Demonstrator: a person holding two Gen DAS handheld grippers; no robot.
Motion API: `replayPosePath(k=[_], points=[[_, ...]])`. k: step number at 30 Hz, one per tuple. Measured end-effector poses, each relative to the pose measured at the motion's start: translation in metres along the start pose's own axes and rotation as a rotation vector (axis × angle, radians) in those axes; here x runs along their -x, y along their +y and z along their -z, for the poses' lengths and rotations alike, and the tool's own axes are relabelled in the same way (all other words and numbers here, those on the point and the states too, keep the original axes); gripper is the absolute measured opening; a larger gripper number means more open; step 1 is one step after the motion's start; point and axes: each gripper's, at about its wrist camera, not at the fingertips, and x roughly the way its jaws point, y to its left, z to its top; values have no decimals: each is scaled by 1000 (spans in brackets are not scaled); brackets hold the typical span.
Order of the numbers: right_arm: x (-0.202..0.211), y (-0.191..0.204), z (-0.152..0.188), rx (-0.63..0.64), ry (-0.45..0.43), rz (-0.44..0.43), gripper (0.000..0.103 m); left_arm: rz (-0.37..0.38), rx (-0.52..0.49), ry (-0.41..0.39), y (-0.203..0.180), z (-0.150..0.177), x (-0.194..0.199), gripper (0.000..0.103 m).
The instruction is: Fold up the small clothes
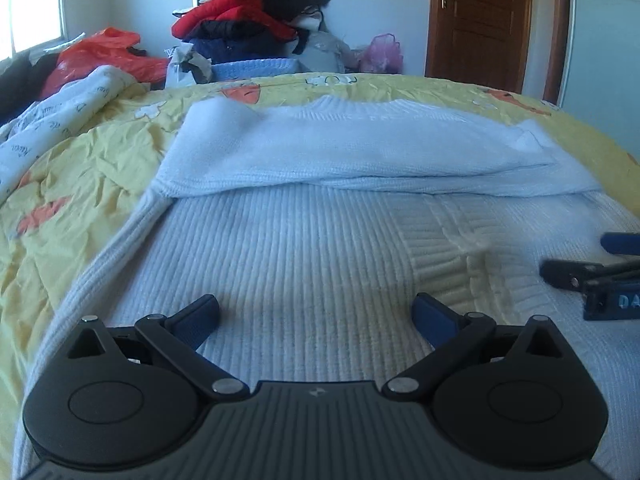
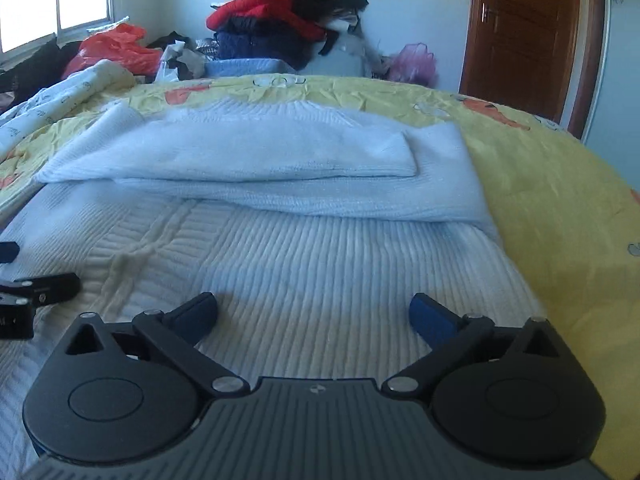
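The white knit sweater (image 1: 304,248) lies flat on the yellow bedspread (image 1: 80,184), its sleeves (image 2: 256,152) folded across the chest at the far end, neck away from the cameras. Its long axis runs straight ahead of both tools, and the near hem lies under them. The left gripper (image 1: 316,314) is over the left half, the right gripper (image 2: 314,312) over the right, each with fingers spread wide and empty, about equally near the hem, which probably gets lifted forward toward the sleeves

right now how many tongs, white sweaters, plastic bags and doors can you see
tongs: 2, left tongs and right tongs, both open
white sweater: 1
plastic bags: 2, orange bag and pink bag
door: 1
total: 6
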Motion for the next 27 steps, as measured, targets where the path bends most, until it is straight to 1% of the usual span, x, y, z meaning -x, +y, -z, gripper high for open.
replayPosePath(k=[5, 9, 13, 16, 17, 18, 19, 21, 22, 23, 24, 25, 26, 27], points=[[25, -3, 25, 13, -3, -14, 101, 3, 0, 2, 1, -2, -1, 103], [57, -6, 51, 19, -8, -26, 101, -3, 3, 8, 0, 1, 3, 103], [85, -11, 68, 34, -1, -44, 101, -18, -16, 10, 1, 19, 29, 103], [108, -21, 76, 30, 31, -88, 100, -8, -28, 15, 13, 43, 59, 103], [119, -26, 78, 23, 39, -95, 94, -17, -27, 6, 19, 51, 72, 103], [127, -30, 77, 13, 41, -98, 91, -26, -24, -5, 26, 58, 84, 103], [137, -36, 79, -5, 33, -99, 91, -39, -25, -7, 33, 65, 95, 103], [156, -53, 84, -57, -2, -81, 91, -96, -18, 1, 48, 77, 110, 103], [162, -60, 87, -78, -4, -61, 91, -122, -8, 12, 56, 83, 115, 103], [164, -66, 90, -92, 12, -30, 90, -142, 10, 19, 64, 88, 118, 103], [165, -72, 93, -101, 33, 1, 90, -141, 39, 23, 73, 93, 121, 103], [163, -76, 97, -110, 56, 18, 88, -117, 79, 27, 81, 97, 123, 103], [160, -80, 101, -130, 92, 13, 77, -95, 119, 35, 88, 100, 124, 103], [157, -82, 104, -146, 121, -5, 73, -92, 144, 37, 91, 101, 125, 103]])
